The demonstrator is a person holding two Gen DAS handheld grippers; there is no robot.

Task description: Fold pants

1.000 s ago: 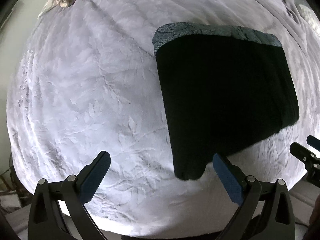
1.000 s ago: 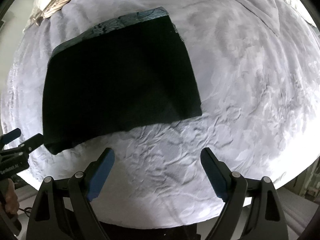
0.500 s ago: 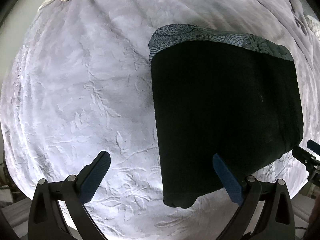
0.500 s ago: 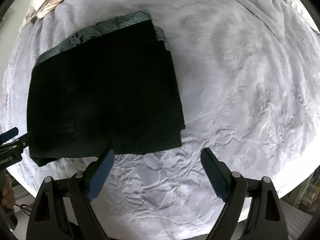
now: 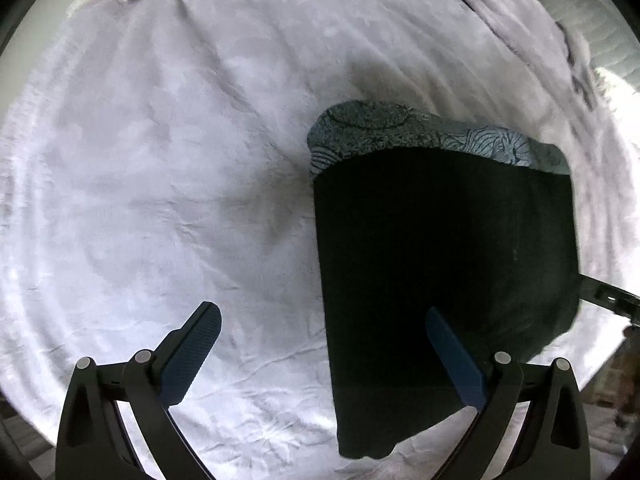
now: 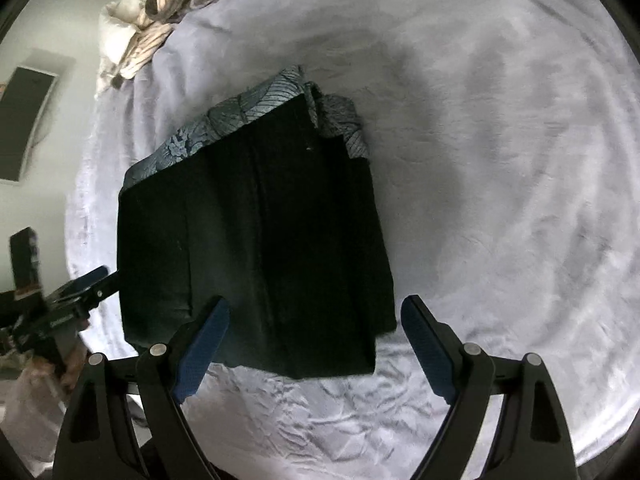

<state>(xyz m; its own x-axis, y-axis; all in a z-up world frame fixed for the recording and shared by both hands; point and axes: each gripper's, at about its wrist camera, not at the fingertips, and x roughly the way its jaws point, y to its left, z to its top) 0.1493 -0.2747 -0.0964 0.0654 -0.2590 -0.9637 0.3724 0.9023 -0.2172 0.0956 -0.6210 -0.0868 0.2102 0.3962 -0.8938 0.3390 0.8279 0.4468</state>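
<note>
The black pants point(image 5: 440, 260) lie folded into a rectangle on the pale bedspread point(image 5: 160, 160), with a blue-grey patterned band point(image 5: 400, 132) along the far edge. My left gripper point(image 5: 324, 356) is open and empty, hovering at the fold's near left edge, its right finger point(image 5: 456, 360) over the black cloth. My right gripper point(image 6: 316, 344) is open and empty at the near right corner of the pants point(image 6: 260, 240), its left finger point(image 6: 200, 344) over the cloth. The patterned band point(image 6: 240, 116) shows at the far edge. The left gripper point(image 6: 80, 284) also shows at the left there.
Rumpled beige and grey bedding point(image 6: 152, 32) is heaped at the far left of the bed. A grey blanket fold point(image 5: 520, 32) runs along the far right. The bed's near edge point(image 6: 320, 452) drops off just below the grippers. A dark framed panel point(image 6: 28, 120) hangs on the wall.
Both grippers have moved forward and lower toward the pants, which now look larger and reach under the inner fingers. The pants lie unmoved. Both grippers stay open.
</note>
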